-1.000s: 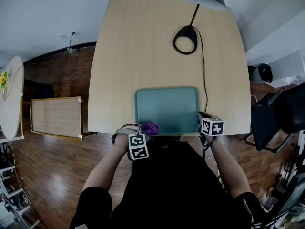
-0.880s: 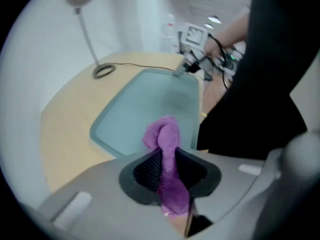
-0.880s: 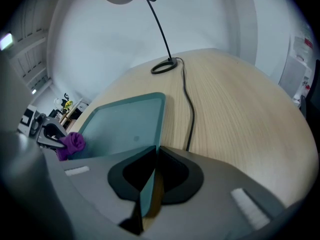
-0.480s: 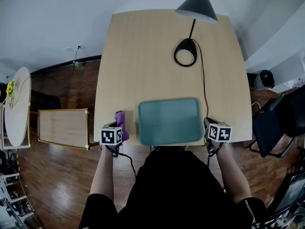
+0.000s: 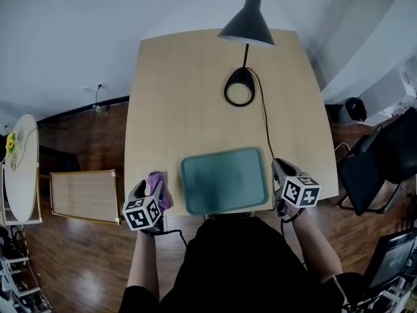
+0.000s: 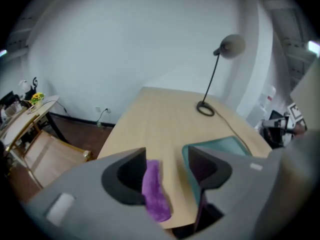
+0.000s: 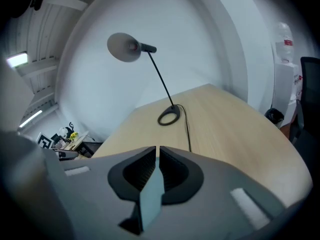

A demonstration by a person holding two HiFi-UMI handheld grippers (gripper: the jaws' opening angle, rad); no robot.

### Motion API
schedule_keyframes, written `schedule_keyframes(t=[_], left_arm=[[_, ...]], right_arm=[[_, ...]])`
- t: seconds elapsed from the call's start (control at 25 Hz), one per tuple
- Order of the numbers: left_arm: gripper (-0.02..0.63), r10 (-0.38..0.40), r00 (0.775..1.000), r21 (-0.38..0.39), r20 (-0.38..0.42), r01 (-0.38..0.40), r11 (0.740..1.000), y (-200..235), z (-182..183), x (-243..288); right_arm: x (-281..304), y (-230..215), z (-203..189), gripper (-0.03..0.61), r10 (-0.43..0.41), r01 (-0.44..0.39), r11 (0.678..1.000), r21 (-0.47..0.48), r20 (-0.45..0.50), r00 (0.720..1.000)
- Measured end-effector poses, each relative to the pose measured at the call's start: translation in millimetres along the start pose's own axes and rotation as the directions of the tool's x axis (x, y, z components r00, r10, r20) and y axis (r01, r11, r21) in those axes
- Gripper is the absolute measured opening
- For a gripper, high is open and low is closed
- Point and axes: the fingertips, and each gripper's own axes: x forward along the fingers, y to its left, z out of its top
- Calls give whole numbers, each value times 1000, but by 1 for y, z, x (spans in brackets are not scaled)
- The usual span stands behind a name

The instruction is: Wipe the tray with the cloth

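Teal tray (image 5: 225, 180) lying flat at the near edge of the pale wooden table (image 5: 189, 90), with one of your grippers at each end of it.

Right side: your right gripper (image 5: 277, 169) has its jaws closed on the tray's right rim. Seen along those jaws, the two ribbed pads (image 7: 142, 171) stand almost together. Only the thin teal edge of the tray (image 7: 151, 196) is between them, running out of the gap towards the camera.

Left side: your left gripper (image 5: 148, 189) is off the tray's left end, apart from it. Its jaws have just been opening and now stand wide apart. The purple cloth (image 5: 156, 189) is in the gap between them, a small crumpled strip at the table's near edge. Along the left jaws, the cloth (image 6: 154, 191) sits close against the inner face of the jaw on that view's left. It is well apart from the other jaw, so nothing is pinched. The tray (image 6: 222, 146) shows just outside the jaw on that view's right.

Beyond both pairs of jaws, towards the far end of the table, stands a black lamp (image 5: 246, 25) on a ring base. Its cord (image 5: 264, 129) runs back along the table past the tray's right end, towards the right jaws.
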Motion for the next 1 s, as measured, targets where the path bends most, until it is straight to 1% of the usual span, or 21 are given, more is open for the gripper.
schedule_keyframes(t=[0.04, 0.12, 0.2, 0.28, 0.4, 0.48, 0.56, 0.6, 0.68, 0.76, 0.88, 1.0], left_arm=[[269, -34, 998, 9, 52, 34, 999, -15, 15, -7], [242, -99, 984, 45, 145, 94, 995, -48, 42, -23], [227, -154, 963, 102, 221, 134, 986, -81, 63, -40], [225, -190, 941, 149, 282, 152, 977, -111, 80, -57], [225, -201, 909, 182, 366, 142, 973, -142, 97, -82], [225, -184, 886, 198, 425, 107, 974, -157, 108, -103], [225, -177, 857, 229, 484, 71, 971, -175, 121, -125], [225, -191, 839, 256, 510, 64, 965, -184, 126, -134], [225, -237, 809, 312, 538, 71, 948, -200, 128, -149], [221, -279, 791, 343, 545, 93, 935, -210, 123, -160], [216, -330, 768, 367, 549, 132, 921, -217, 110, -173], [215, -368, 759, 403, 537, 152, 902, -212, 89, -184]], right_arm=[[-4, 7, 11, 25, 12, -12, 1000, -1, 29, 999], [-13, 21, 33, 26, 41, -40, 999, -8, 93, 995], [-24, 36, 53, 26, 77, -73, 997, -33, 156, 985], [-35, 50, 72, 26, 121, -105, 991, -84, 214, 969], [-56, 71, 99, 25, 181, -132, 975, -177, 305, 935], [-73, 81, 112, 25, 212, -137, 966, -221, 367, 906], [-90, 87, 122, 25, 234, -136, 959, -250, 424, 875], [-97, 90, 125, 25, 242, -132, 956, -262, 447, 861], [-110, 96, 124, 25, 248, -117, 951, -287, 477, 843], [-123, 104, 118, 25, 242, -94, 947, -307, 491, 836], [-143, 119, 110, 25, 225, -51, 943, -330, 516, 827], [-162, 133, 98, 25, 196, -3, 941, -339, 536, 821]])
